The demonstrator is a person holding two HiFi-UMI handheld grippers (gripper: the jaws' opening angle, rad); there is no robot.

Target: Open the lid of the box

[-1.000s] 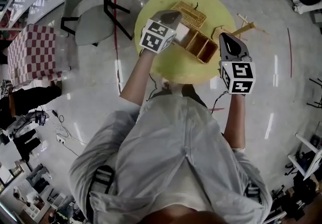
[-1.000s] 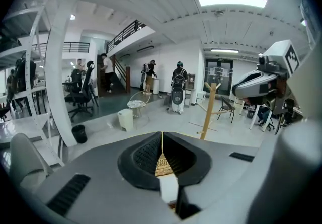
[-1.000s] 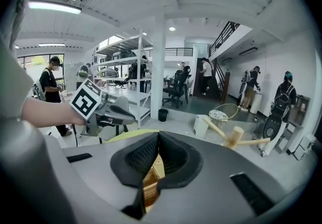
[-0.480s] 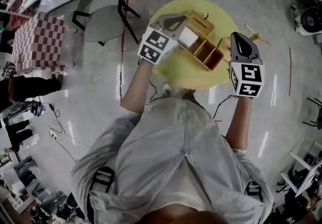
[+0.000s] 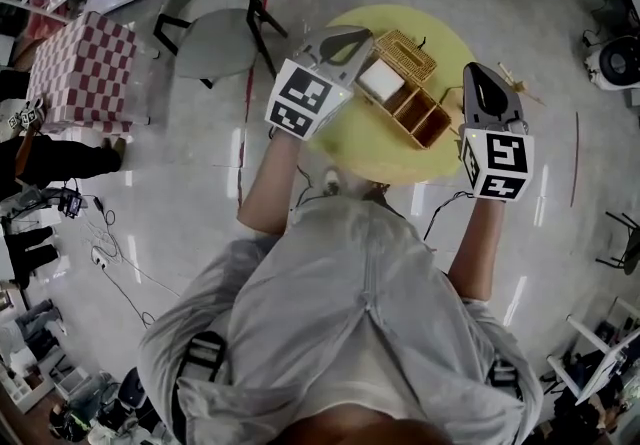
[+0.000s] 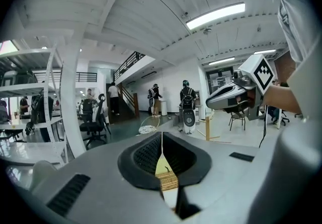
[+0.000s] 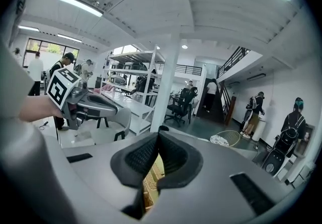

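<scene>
A wooden box (image 5: 415,113) with several compartments stands on the round yellow table (image 5: 345,133). Its woven lid (image 5: 405,53) lies folded back at the far side, and a white block (image 5: 381,80) fills the left compartment. My left gripper (image 5: 350,35) hovers shut above the box's left end. The right gripper (image 5: 480,71), also shut, hangs beside the box's right end. In the left gripper view my left gripper (image 6: 162,148) has its jaws meeting, with a sliver of woven lid below. The right gripper (image 7: 157,142) looks the same in its own view. Neither holds anything.
A grey chair (image 5: 215,18) stands left of the table, and a red-checked cloth (image 5: 75,73) lies further left. A small wooden frame (image 5: 515,85) stands past the table's right edge. Cables trail on the shiny floor. Several people stand far off by the stairs (image 6: 187,98).
The head view has drifted, so the table and box sit further right and higher in the picture. Both grippers stay shut above the box's ends; the lid stays folded back.
</scene>
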